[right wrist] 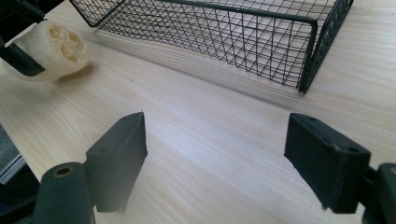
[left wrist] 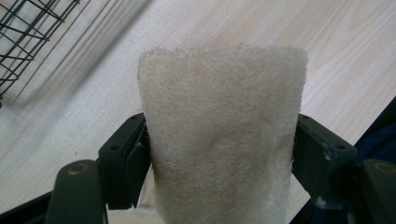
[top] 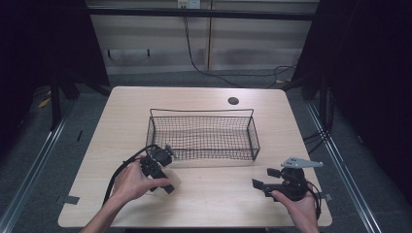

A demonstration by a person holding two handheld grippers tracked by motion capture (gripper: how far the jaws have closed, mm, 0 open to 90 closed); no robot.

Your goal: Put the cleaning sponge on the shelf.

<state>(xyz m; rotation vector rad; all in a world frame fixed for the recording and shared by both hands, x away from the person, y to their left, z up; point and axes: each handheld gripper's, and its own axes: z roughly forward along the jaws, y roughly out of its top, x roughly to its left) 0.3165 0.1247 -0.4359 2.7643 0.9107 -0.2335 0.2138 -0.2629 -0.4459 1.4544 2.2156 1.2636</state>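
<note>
A pale, fibrous loofah piece (left wrist: 219,135) is clamped between the two black jaws of my left gripper (left wrist: 219,161), just above the wooden table. The high view shows that left gripper (top: 163,183) in front of the near-left corner of the black wire basket (top: 201,110). In the right gripper view the loofah (right wrist: 58,46) shows its holed end at the upper left. My right gripper (right wrist: 217,154) is open, with bare tabletop between its jaws. It sits near the table's front right (top: 264,178), pointing left toward the basket (right wrist: 261,14).
The light wooden table (top: 218,204) has a round cable hole (top: 233,101) behind the basket. Nothing lies inside the basket. Black cables trail from both grippers and across the floor beyond the table. Dark curtains stand at both sides.
</note>
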